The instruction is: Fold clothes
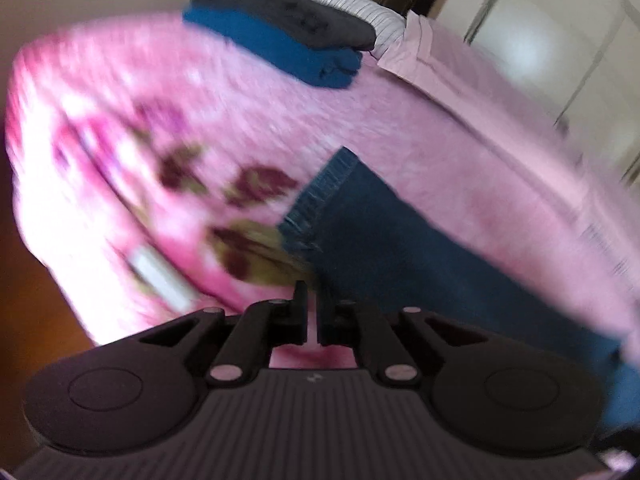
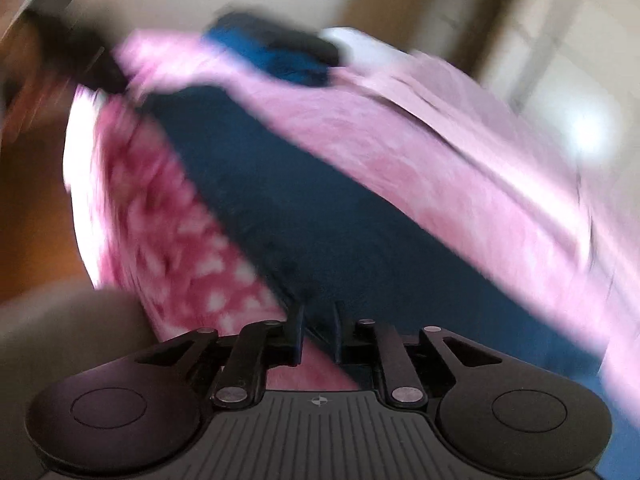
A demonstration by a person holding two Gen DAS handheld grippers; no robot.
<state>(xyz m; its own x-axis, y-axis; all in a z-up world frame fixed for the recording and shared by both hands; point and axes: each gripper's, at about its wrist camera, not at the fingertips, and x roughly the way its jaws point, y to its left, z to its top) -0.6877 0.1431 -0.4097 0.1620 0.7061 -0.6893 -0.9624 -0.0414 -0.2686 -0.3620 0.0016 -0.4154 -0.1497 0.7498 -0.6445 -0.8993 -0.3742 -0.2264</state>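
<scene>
The jeans (image 1: 384, 240) are dark blue denim with a stitched hem, matt and slightly coarse, lying on a fluffy pink blanket (image 1: 280, 120) whose pile looks soft and fuzzy. The left gripper (image 1: 312, 316) and right gripper (image 2: 318, 332) are matt black plastic with dull metal pins and a ribbed base. The folded clothes (image 1: 280, 36) look like smooth, matt cloth.
</scene>
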